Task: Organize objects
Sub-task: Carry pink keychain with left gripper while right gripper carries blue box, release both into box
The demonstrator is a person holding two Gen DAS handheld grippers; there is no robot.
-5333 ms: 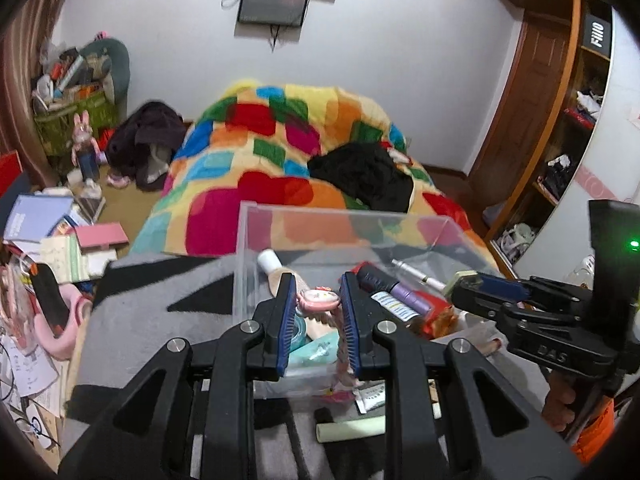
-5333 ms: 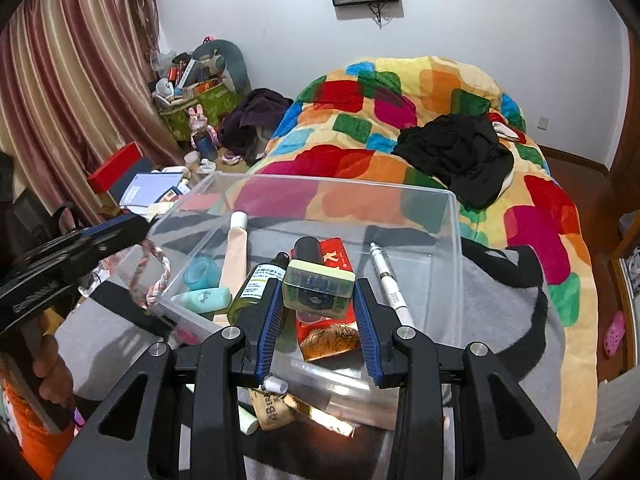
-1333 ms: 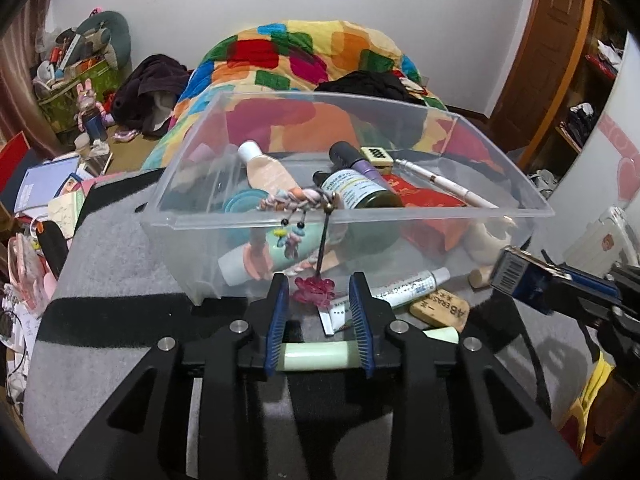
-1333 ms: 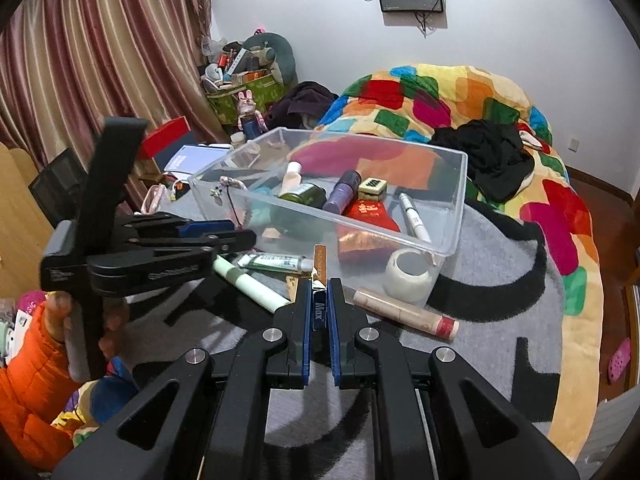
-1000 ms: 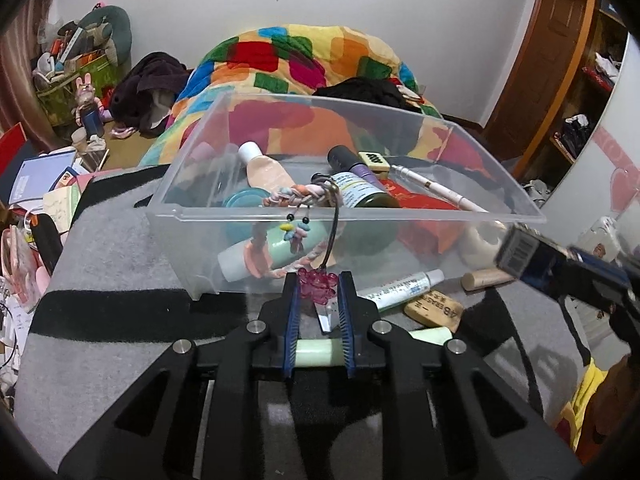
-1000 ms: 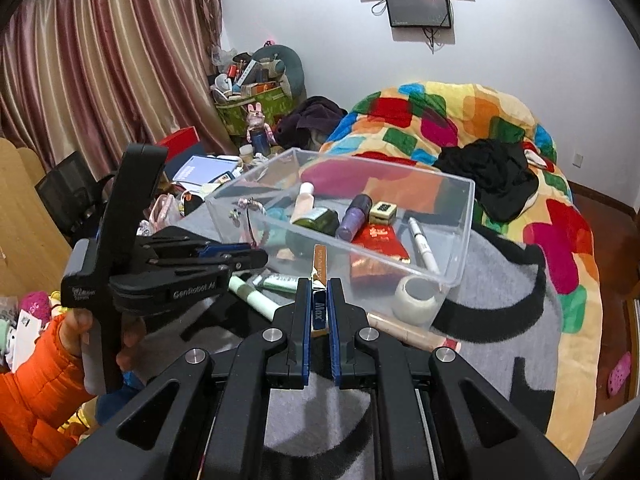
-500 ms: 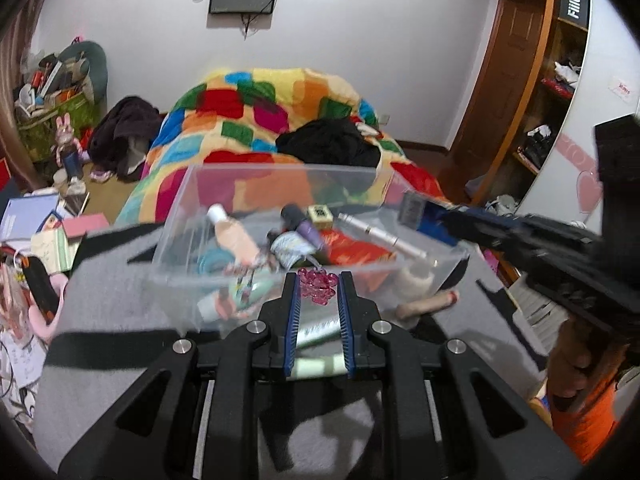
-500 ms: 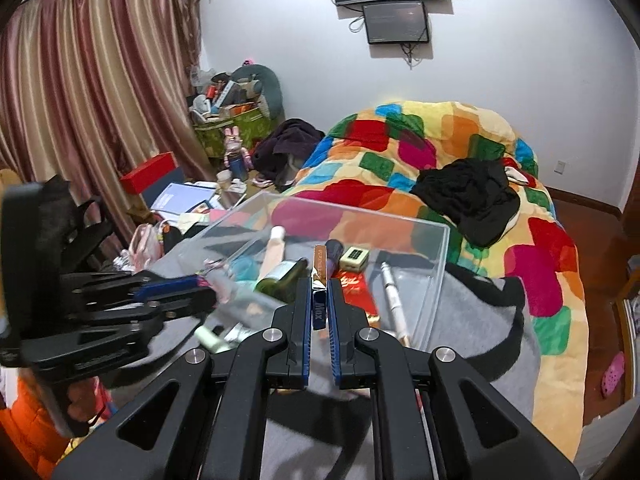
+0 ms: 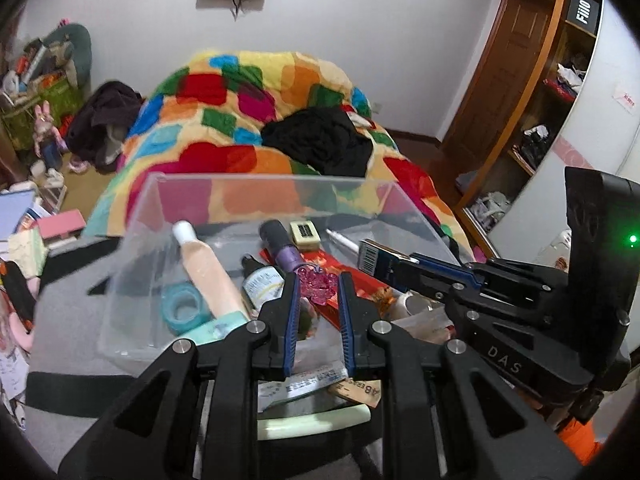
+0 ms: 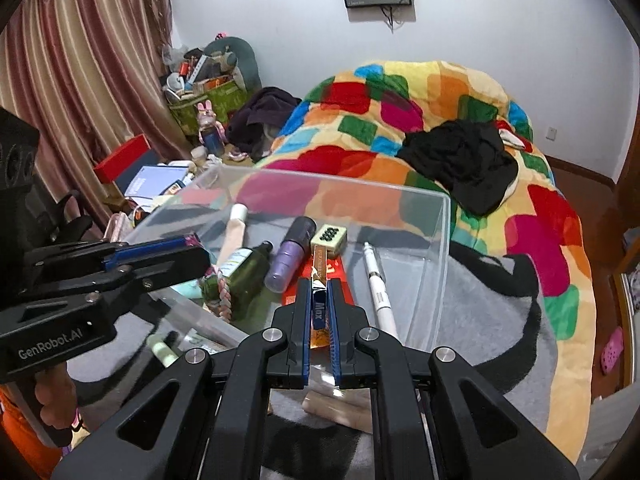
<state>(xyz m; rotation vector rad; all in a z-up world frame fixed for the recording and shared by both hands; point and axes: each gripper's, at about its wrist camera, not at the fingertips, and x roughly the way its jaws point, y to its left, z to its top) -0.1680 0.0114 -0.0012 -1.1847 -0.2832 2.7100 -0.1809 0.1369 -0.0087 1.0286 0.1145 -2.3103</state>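
Left wrist view: the left gripper (image 9: 318, 292) is clamped on a cluster of pink translucent beads (image 9: 318, 285), pinched near its tips, and hangs over the near wall of the clear plastic bin (image 9: 136, 240). Whether anything trails from the beads below the pads cannot be told. The beads look light, hard and slick, so a pinch across the widest part of the cluster seems the safest hold; a looser one could let them squirt out. Inside the bin, at 11 o'clock from the beads, lies a peach tube with a white cap (image 9: 202, 264); at 10 o'clock a teal tape roll (image 9: 182, 308); at 12 o'clock a purple bottle (image 9: 284, 250). At 3 o'clock the right gripper (image 9: 370, 256) reaches in over the bin's right wall, carrying a flat packet edge-on with a barcode showing.

Right wrist view: the right gripper (image 10: 320, 304) is closed tight on that thin flat packet (image 10: 320, 280), held by its rear half so the front sticks out over a red pouch (image 10: 340, 276) on the bin floor. The packet seems light and fairly stiff, and its glossy faces may slide. A white pen (image 10: 378, 280) lies at 2 o'clock, a dark green bottle (image 10: 244, 272) at 9 o'clock, and the left gripper (image 10: 192, 246) enters at 9 o'clock, held by a hand (image 10: 52, 404). Both items look ready to drop into the bin.
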